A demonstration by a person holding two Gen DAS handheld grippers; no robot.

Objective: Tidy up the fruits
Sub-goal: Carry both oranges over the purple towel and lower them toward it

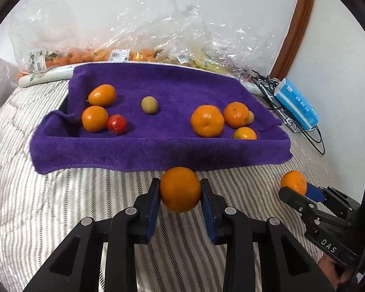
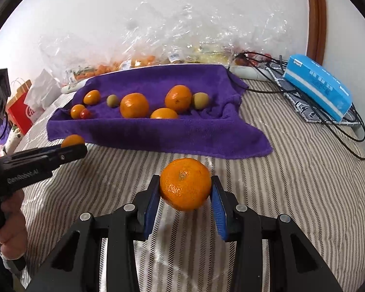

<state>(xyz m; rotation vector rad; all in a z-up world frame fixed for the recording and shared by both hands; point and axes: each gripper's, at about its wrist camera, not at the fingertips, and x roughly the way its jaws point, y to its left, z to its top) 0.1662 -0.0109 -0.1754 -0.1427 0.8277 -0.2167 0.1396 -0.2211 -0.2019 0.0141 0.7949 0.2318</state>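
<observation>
Left wrist view: blue-padded left gripper (image 1: 180, 189) clamps a smooth round orange (image 1: 180, 189) over the striped quilt's (image 1: 85, 194) near edge; the right gripper (image 2: 186, 185), marked "DAS", pinches a dimpled mandarin (image 2: 185, 184). Beyond, a fuzzy purple towel (image 1: 170, 87) carries citrus, crinkled plastic bags (image 1: 158, 36) along the far edge.

Bright, even light; soft shadows; fisheye bending, dark corners.
</observation>
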